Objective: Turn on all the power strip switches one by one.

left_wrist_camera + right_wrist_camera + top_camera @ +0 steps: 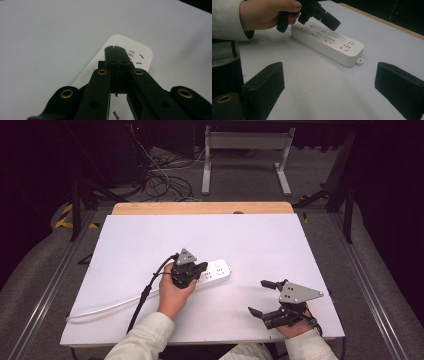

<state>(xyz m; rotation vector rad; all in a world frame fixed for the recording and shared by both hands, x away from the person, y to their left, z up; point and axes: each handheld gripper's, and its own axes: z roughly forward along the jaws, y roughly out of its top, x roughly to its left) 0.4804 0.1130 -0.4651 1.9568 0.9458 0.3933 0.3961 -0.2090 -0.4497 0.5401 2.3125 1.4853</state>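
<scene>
Power strip (216,270) beneath closed left gripper (200,267)

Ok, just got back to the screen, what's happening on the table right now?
A person holds a hand-held gripper in each hand at a white table. The left hand-held gripper has its jaws closed and hovers over a white power strip lying flat mid-table; whether it touches the strip is unclear. The right hand-held gripper waits apart near the front right edge, jaws wide open and empty, pointing toward the strip.
</scene>
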